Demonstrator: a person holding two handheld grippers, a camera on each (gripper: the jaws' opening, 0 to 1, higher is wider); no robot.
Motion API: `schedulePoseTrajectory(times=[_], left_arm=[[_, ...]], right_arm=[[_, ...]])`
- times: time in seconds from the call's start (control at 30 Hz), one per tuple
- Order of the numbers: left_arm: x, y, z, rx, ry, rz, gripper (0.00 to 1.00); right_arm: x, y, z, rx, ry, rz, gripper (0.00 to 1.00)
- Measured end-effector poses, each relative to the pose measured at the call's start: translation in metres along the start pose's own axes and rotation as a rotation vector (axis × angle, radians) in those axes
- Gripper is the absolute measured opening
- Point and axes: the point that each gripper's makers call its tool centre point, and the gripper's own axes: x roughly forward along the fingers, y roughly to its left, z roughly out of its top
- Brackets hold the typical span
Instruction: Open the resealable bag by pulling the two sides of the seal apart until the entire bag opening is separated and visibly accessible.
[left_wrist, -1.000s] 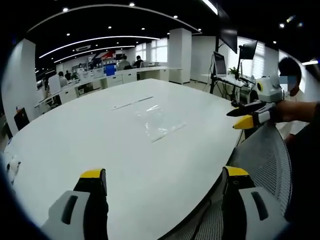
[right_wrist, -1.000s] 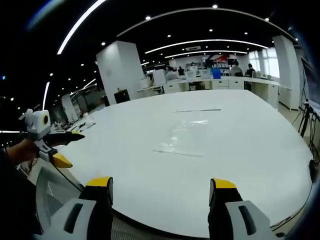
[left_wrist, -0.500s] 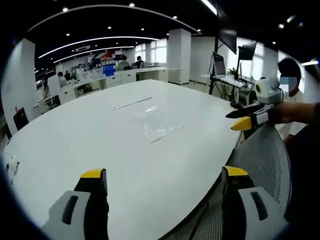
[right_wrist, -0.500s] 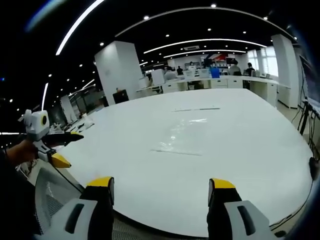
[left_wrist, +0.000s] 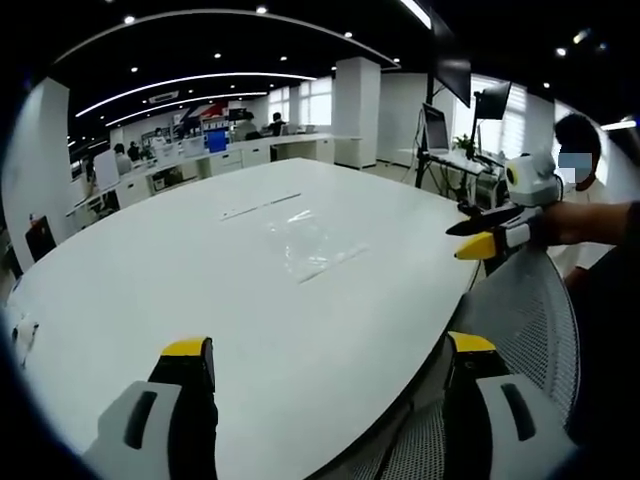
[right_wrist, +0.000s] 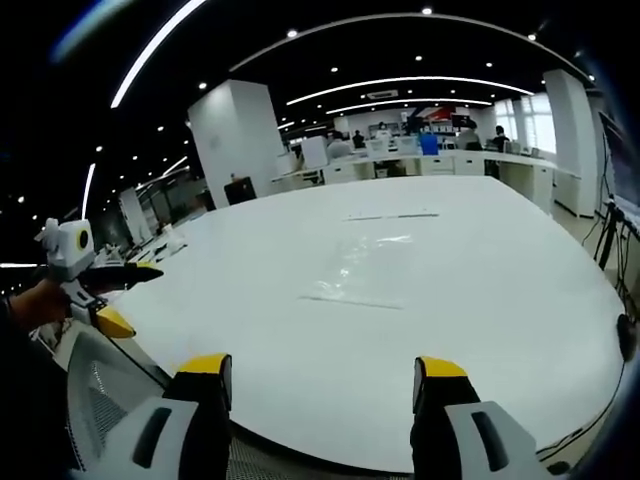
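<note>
Resealable bag (left_wrist: 308, 245) lies flat near the middle of the white table (left_wrist: 200, 300), clear plastic, hard to read against the top; in the right gripper view the same bag (right_wrist: 362, 268) shows with one long straight edge nearest the camera, probably the seal, though I can't be sure.

Left gripper (left_wrist: 318, 362): jaws spread wide, holding nothing, at the near table edge, well apart from the bag. Right gripper (right_wrist: 318, 378): jaws likewise spread, empty, also at the table edge and well short of the bag. Each gripper also appears at the side of the other's view, held in a hand (left_wrist: 575, 222).

Step in hand, as I judge it: the approach, nothing gripped yet. To do it well, bring both in low toward the sealed edge, each taking only one wall of the film just behind the seal, then pull apart along the whole length. Thin film on a flat top will be hard to lift; pinching both layers together is the risk.

Beyond the bag, a thin strip (right_wrist: 392, 217) lies on the table. Mesh chair back (left_wrist: 525, 330) sits under the grippers. Office desks far behind. No readable writing or brand anywhere.
</note>
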Motion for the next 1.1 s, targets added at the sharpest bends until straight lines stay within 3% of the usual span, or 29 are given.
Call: schedulePoseTrajectory(times=[0.37,0.83,1.0,1.1], left_arm=[[-0.002,-0.002,-0.003,-0.005,0.014,-0.011,0.93],[0.008,0.010,-0.003,-0.015,0.008,-0.018,0.93],[0.010,0.004,-0.007,-0.014,0.015,-0.041,0.93],[0.010,0.004,-0.007,-0.019,0.013,-0.041,0.93]], right_arm=[[0.000,0.000,0.001,-0.003,-0.003,-0.007,0.72],[0.010,-0.001,0.006,-0.040,0.020,-0.024,0.71],[0.022,0.005,0.011,-0.083,0.029,0.004,0.68],[0.033,0.014,0.016,-0.172,0.043,0.057,0.67]])
